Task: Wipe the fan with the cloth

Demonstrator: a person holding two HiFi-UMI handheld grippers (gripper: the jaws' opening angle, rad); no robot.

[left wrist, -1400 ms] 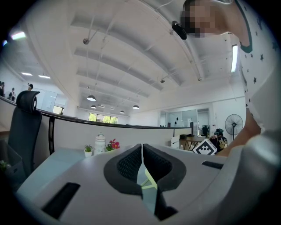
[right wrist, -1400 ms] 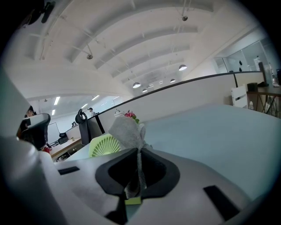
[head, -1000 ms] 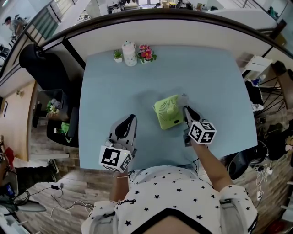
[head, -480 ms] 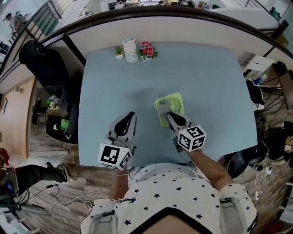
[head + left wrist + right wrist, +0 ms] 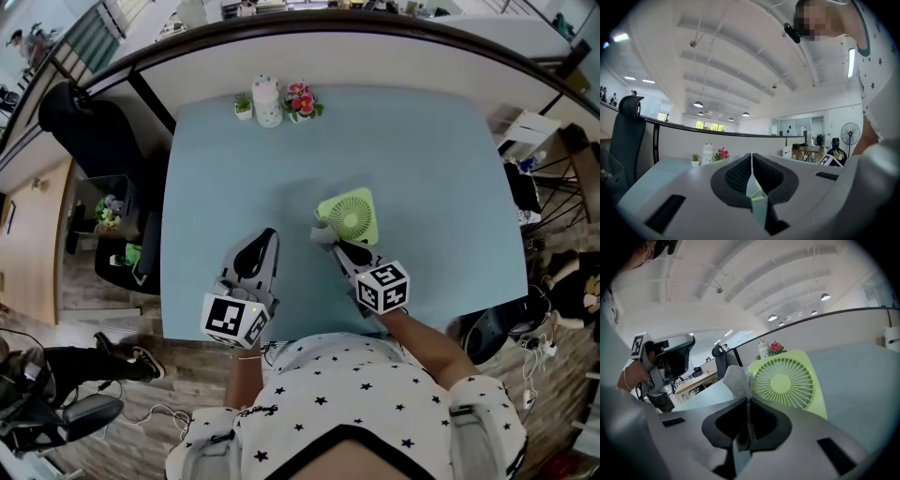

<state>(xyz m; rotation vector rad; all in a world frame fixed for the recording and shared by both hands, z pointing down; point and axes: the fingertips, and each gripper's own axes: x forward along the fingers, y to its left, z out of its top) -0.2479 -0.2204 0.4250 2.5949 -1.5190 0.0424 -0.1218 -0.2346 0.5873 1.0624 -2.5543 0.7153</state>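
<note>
A small lime-green square fan (image 5: 352,216) lies on the pale blue table (image 5: 422,159), its round grille (image 5: 787,382) facing my right gripper. My right gripper (image 5: 330,239) is shut on a grey cloth (image 5: 738,380), which pokes out past the jaws at the fan's near left corner. The cloth (image 5: 323,234) shows as a grey wad beside the fan. My left gripper (image 5: 253,258) rests shut and empty on the table to the left, well apart from the fan. In the left gripper view the jaws (image 5: 751,176) meet with nothing between them.
At the table's far edge stand a small potted plant (image 5: 243,107), a white jar (image 5: 267,101) and pink flowers (image 5: 302,101). A black office chair (image 5: 94,141) stands off the table's left side. The table's near edge lies just under the grippers.
My right gripper with the cloth swept from the fan's right side across its face to its near left corner. The fan shifted slightly. The left gripper stayed put.
</note>
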